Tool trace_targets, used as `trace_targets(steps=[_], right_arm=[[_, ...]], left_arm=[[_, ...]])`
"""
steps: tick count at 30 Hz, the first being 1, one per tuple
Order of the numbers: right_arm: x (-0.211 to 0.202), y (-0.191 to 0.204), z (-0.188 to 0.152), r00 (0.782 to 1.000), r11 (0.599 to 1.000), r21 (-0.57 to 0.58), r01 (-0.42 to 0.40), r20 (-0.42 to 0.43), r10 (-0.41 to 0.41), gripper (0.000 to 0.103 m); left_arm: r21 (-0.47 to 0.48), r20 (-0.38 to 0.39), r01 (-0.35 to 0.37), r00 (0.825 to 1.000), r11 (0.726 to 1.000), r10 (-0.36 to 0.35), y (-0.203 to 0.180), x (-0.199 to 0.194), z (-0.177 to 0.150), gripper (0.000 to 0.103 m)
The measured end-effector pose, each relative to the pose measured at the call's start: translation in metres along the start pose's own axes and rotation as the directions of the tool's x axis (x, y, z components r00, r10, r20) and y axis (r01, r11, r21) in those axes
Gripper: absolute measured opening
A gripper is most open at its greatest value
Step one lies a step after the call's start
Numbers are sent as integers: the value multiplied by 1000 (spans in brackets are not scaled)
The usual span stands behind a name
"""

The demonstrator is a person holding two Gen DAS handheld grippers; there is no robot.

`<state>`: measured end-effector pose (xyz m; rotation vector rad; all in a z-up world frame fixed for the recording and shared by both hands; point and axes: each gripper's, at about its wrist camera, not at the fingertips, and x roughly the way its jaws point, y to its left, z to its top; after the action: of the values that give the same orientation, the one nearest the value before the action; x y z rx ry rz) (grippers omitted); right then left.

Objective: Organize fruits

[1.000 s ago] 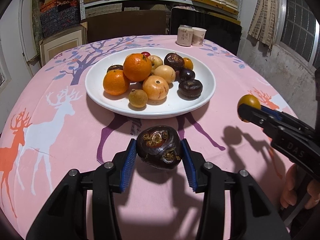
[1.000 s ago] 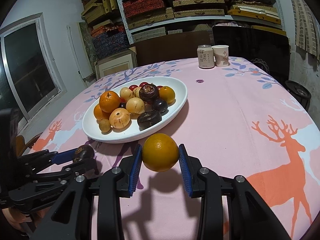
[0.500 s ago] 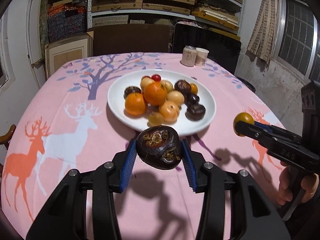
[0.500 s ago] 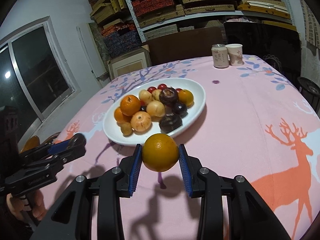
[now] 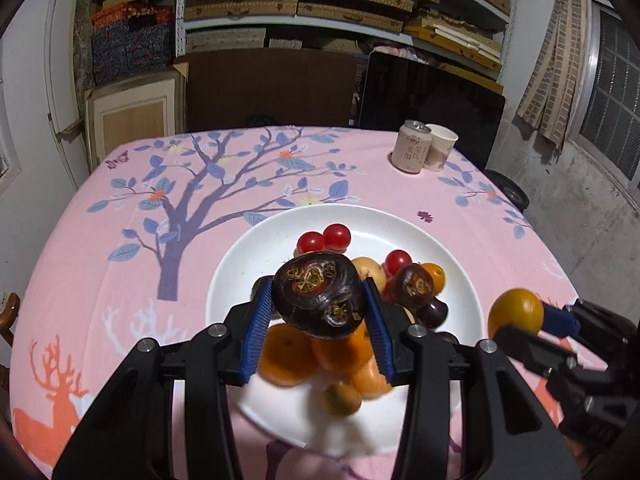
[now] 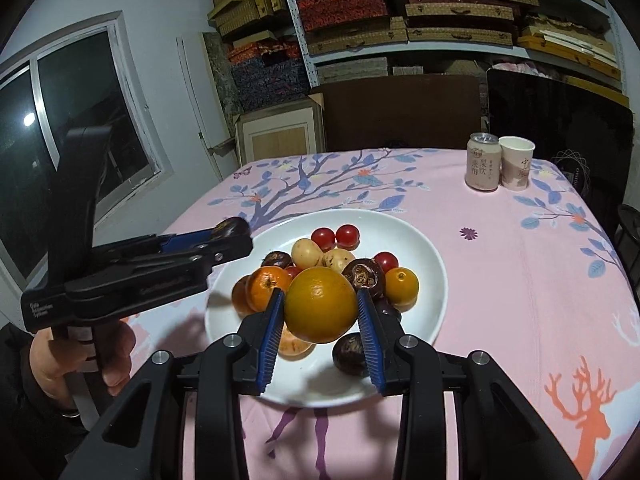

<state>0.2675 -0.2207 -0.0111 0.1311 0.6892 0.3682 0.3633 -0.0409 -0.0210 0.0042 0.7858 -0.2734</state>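
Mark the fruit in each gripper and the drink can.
dark purple fruit [image 5: 318, 295], left wrist view, middle of its top face.
orange [image 6: 321, 304], right wrist view, centre of its skin.
drink can [image 6: 483, 168], right wrist view, printed side.

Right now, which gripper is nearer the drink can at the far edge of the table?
Right. The right gripper, shut on an orange, is on the can's side of the plate; the left gripper, holding a dark fruit, is farther left.

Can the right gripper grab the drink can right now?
Probably not. The right gripper is shut on the orange fruit, so it has no room, and the drink can stands far across the table beyond the white plate.
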Motion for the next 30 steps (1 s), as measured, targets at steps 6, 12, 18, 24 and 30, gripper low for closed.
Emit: trace_targets(steps=[6, 12, 18, 24, 30], right_arm=[[36, -4, -1, 999, 1000, 9, -4, -44, 4, 49], [33, -10, -5, 999, 999, 31, 27, -28, -26, 62], [3, -12, -19, 999, 997, 60, 43, -11, -42, 76], [-34, -1, -47, 996, 994, 70, 83, -27, -81, 94], [-81, 25, -72, 993, 992, 41, 117, -21, -116, 99]], left_arm=[[-8, -63, -11, 998, 1000, 10, 3, 46, 12, 65], [-17, -50, -62, 997, 998, 61, 7, 42, 6, 92], [11, -75, -64, 995, 998, 64, 0, 15, -26, 98], [45, -41, -72, 996, 996, 74, -14, -46, -69, 98], [62, 35, -86, 996, 994, 84, -30, -126, -112, 98]])
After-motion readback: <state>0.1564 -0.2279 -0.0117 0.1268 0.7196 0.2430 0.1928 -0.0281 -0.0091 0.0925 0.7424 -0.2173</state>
